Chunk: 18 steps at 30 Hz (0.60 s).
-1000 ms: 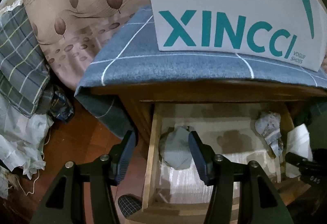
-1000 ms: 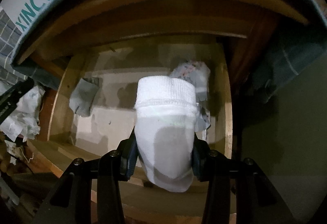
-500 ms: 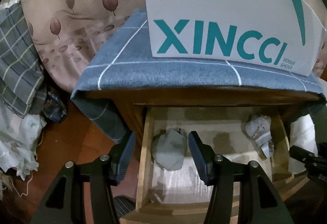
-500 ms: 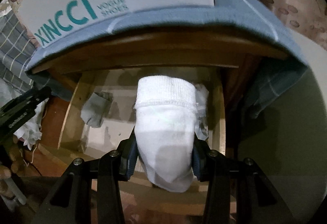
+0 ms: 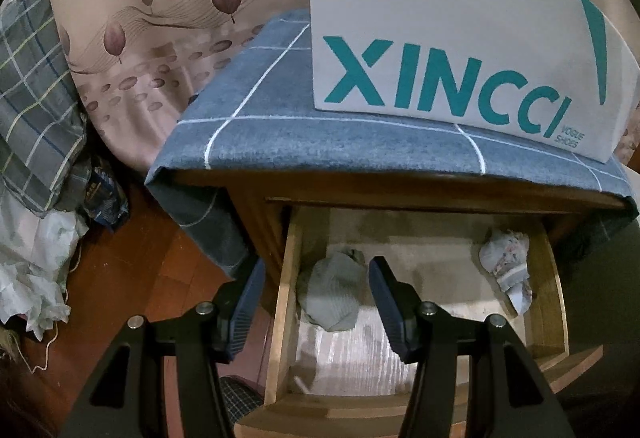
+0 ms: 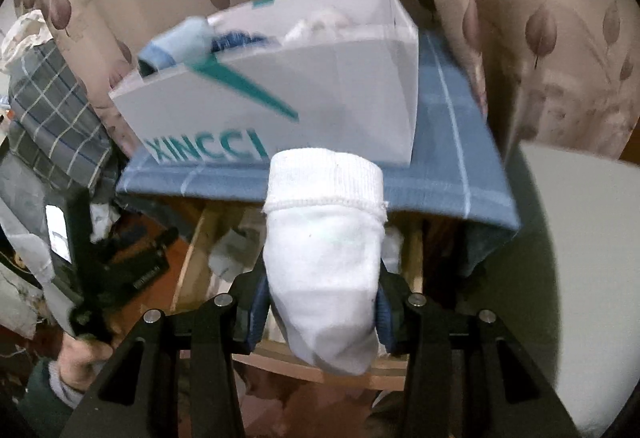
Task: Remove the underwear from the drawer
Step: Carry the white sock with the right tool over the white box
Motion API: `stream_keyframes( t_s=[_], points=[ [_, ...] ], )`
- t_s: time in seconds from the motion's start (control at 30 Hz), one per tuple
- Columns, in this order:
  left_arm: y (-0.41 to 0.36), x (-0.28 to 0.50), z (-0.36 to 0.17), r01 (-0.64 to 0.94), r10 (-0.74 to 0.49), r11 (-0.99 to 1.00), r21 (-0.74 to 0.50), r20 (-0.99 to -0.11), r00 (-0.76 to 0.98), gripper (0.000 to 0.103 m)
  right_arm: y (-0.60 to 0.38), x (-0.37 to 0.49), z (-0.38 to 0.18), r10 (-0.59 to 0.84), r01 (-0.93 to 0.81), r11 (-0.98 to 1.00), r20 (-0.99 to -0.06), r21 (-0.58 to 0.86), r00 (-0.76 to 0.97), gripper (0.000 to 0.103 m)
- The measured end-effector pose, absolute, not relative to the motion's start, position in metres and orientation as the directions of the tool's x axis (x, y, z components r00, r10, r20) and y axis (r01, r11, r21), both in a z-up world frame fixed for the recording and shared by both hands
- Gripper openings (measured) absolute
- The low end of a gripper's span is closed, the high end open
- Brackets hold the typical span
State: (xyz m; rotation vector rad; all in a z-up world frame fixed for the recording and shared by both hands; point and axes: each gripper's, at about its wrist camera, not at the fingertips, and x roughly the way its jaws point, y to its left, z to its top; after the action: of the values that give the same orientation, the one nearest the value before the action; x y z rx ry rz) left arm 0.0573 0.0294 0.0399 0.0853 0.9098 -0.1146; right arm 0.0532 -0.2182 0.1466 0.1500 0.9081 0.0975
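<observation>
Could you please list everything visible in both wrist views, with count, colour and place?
white rolled garment: one, white, clamped in the right hand-held gripper above the drawer
grey rolled garment: one, grey, left side of the drawer
patterned rolled garment: one, pale with small print, right side of the drawer
drawer: one, light wood, pulled open
shoe box: one, white with teal lettering, on the cabinet top, clothes inside
checked cloth: one, blue with white lines, draped over the cabinet
curtain: one, beige with leaf print, behind
plaid fabric: one, grey-green, far left
left hand-held gripper: black, jaws apart, empty
right hand-held gripper: black, gripping
</observation>
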Motion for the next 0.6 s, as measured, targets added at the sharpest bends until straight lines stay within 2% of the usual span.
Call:
stream_keyframes(
  t_s=[0.23,0.6],
  points=[
    [0.029,0.056,0.04,0.136,-0.057,0.99,0.034,-0.789,0.612,0.055,-0.208,0.078,0.199,0.134,-0.062,0.99,-0.74,0.125,0.659,0.041],
    [0.047,0.058,0.042,0.085,-0.032,0.996,0.025,-0.793,0.608,0.055,-0.2,0.144,0.249,0.076,-0.05,0.997,-0.711,0.057,0.699,0.041]
  ],
)
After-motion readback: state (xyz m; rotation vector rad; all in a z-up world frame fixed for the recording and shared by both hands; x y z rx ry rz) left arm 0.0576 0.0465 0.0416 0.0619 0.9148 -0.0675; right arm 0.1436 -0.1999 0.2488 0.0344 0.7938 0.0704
